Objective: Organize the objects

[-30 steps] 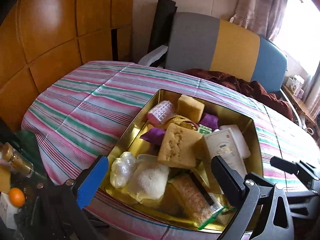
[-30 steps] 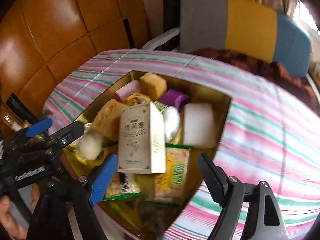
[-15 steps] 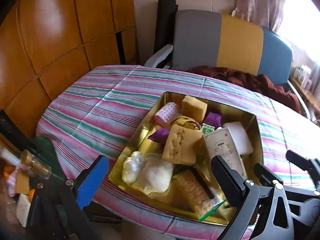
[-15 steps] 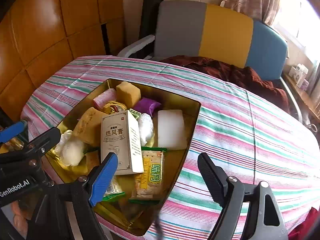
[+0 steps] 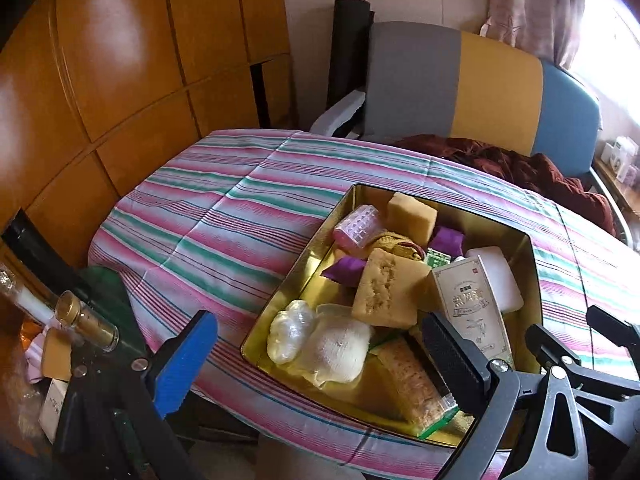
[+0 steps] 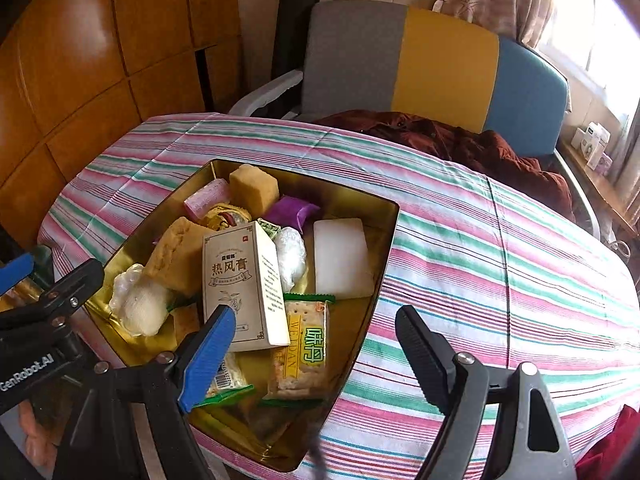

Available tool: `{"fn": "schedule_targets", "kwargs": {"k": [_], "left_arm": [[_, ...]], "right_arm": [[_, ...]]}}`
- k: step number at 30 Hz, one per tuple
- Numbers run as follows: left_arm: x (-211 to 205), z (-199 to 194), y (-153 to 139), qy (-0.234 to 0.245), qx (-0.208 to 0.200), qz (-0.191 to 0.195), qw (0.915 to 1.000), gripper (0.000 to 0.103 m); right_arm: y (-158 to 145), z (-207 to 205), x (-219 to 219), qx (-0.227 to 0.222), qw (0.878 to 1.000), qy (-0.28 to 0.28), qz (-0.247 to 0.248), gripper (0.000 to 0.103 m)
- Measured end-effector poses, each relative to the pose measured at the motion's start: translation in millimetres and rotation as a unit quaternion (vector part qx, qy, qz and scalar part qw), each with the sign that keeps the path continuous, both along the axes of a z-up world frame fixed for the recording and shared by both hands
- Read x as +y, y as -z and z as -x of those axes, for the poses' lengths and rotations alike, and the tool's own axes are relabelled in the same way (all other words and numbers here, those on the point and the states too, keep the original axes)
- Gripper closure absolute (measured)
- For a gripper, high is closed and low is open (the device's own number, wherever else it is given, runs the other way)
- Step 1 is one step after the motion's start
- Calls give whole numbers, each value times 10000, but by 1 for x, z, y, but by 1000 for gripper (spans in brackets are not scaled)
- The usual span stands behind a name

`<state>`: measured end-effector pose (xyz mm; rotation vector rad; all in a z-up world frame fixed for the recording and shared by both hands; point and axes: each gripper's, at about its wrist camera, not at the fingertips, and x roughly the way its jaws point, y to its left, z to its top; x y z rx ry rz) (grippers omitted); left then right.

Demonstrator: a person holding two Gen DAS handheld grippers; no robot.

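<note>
An open gold tin (image 5: 288, 280) (image 6: 386, 240) sits on the striped tablecloth (image 5: 224, 232), full of small things. Inside are a beige printed box (image 6: 240, 280) (image 5: 468, 304), a white block (image 6: 340, 256), yellow sponges (image 5: 388, 292), a pink roller (image 5: 358, 226), purple packets (image 6: 286, 210), a cracker packet (image 6: 304, 348) and white puffs (image 5: 336, 348). My left gripper (image 5: 320, 360) hovers open over the tin's near left corner, holding nothing. My right gripper (image 6: 316, 344) hovers open over the tin's near right edge, also holding nothing.
A chair (image 6: 400, 64) with a grey, yellow and blue back stands behind the table, with dark red cloth (image 6: 460, 140) on its seat. A wood-panelled wall (image 5: 120, 60) runs along the left. A gold-capped bottle (image 5: 86, 322) stands at the lower left.
Both views have swung a little: the tin now sits further right in the left wrist view and further left in the right wrist view. Both grippers stay open and the tin's contents lie unchanged.
</note>
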<state>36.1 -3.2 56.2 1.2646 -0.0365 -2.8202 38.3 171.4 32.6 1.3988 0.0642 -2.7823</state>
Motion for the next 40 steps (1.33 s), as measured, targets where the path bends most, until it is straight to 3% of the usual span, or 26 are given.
{"fn": "schedule_targets", "kwargs": {"k": [3,8,26,37,40], "left_arm": [[1,0,1,41,-85,-72,9999,0],[9,-1,5,26,-105,267,9996,0],[22,-2,3,278,-210,147,9993,0],[20,3,18,237,-589,-123,9979,1],[23,1,20,199,-500,78,9985,1]], "right_arm": [[1,1,1,-24,10000,32,16,19],[2,3,1,-42,9999,133,-100,19],[3,3,12,37,9989,434,-152,19],[9,5,20,-39,9983,576,-47,19],[10,5,21,-33,9983,580,-29,19]]}}
